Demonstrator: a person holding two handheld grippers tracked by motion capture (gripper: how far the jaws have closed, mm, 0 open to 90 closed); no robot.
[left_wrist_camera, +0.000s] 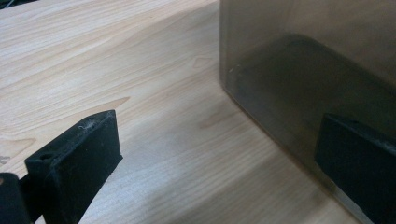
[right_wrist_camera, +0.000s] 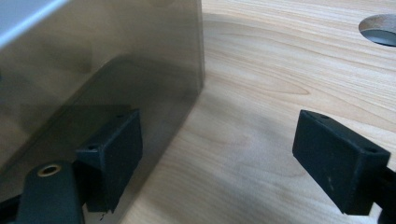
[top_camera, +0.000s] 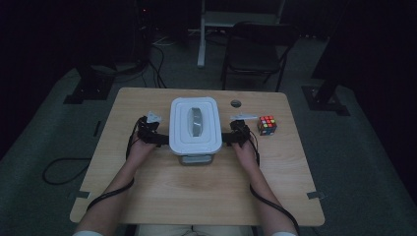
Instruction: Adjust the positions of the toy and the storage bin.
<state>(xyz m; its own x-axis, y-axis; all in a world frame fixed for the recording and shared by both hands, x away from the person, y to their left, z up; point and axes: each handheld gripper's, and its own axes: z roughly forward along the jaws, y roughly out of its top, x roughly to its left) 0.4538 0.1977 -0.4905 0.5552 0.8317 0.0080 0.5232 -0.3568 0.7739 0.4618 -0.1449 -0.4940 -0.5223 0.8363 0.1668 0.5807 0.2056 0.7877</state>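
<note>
A: So, why do the two tools sit either side of the translucent grey plastic box with the white lid [top_camera: 193, 126]?

B: My guess is a two-sided lift or a steadying hold. The box stands near the middle of the light wooden table [top_camera: 196, 191], a little toward twelve o'clock. The left gripper [top_camera: 156, 137] is at its nine o'clock side, the right gripper [top_camera: 229, 138] at its three o'clock side, both low by the base.

A: Are they clamped on it?

B: No. In the left gripper view the jaws stand wide apart, one out over bare wood, the other against or just beside the smoky wall [left_wrist_camera: 308, 70]. The right gripper view mirrors that: one jaw by the wall [right_wrist_camera: 93, 70], the other well clear over the table. Both are spread and hold nothing. Whether the inner jaws actually touch the wall, I can't tell.

A: And the count?

B: One box, with one lid and one grey oval handle [top_camera: 195, 121] set in the lid's middle. One multicoloured puzzle cube [top_camera: 267, 125] at three o'clock from the box, beyond the right gripper and apart from it. One round cable hole [top_camera: 236, 103] in the tabletop at about one o'clock from the box. Two grippers, two hands, one dark folding chair [top_camera: 255, 49] past the far edge.
</note>
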